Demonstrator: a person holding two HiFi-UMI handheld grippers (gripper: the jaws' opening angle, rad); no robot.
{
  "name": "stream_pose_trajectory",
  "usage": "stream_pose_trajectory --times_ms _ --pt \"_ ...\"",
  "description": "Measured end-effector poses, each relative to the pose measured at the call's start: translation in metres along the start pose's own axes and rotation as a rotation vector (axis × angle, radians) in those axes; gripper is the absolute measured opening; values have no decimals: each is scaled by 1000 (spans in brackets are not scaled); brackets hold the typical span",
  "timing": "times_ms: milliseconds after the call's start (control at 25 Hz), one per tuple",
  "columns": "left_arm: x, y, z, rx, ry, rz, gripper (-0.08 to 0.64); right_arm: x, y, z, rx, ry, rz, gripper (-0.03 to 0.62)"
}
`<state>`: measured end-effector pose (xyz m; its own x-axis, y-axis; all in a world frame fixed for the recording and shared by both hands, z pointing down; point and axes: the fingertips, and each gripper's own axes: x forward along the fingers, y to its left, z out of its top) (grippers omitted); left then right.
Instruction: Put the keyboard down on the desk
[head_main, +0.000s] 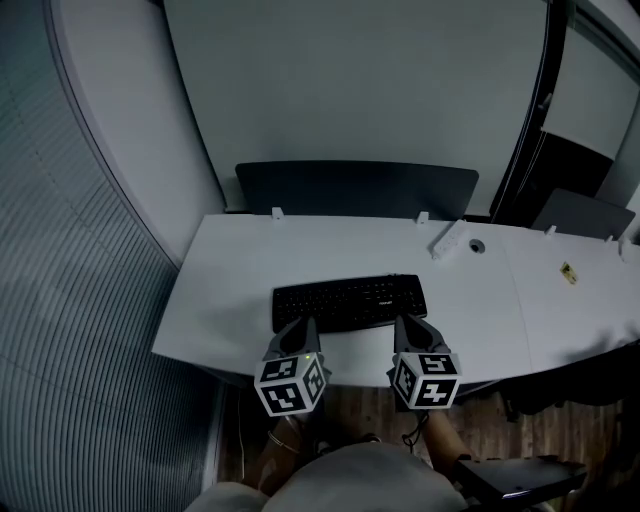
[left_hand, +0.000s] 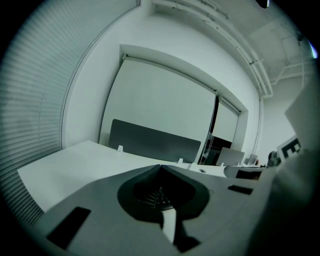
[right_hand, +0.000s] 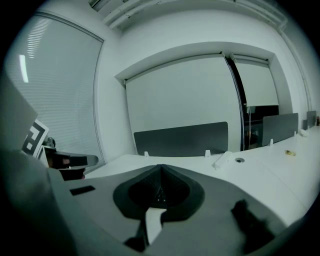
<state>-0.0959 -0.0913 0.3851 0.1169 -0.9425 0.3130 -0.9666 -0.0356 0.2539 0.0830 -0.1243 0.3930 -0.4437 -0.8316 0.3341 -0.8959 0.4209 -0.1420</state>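
Keyboard (head_main: 349, 302): lies flat mid-desk (head_main: 230, 280), apparently already set down. Left gripper (head_main: 301, 326) at its 7 o'clock and right gripper (head_main: 407, 323) at its 5 o'clock, both with jaws together and empty. Remaining: probably only withdrawal.

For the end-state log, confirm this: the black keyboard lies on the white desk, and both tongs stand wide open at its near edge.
Not open: both gripper views show the left tongs and right tongs shut, tips meeting. Corrected: the black keyboard lies on the white desk, and both tongs stand shut at its near edge.
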Motion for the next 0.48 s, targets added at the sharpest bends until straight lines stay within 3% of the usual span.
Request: stream_pose_trajectory --times_ms 480 --pt "-3 2 0 -13 -3 8 14 -2 7 5 -32 -7 12 32"
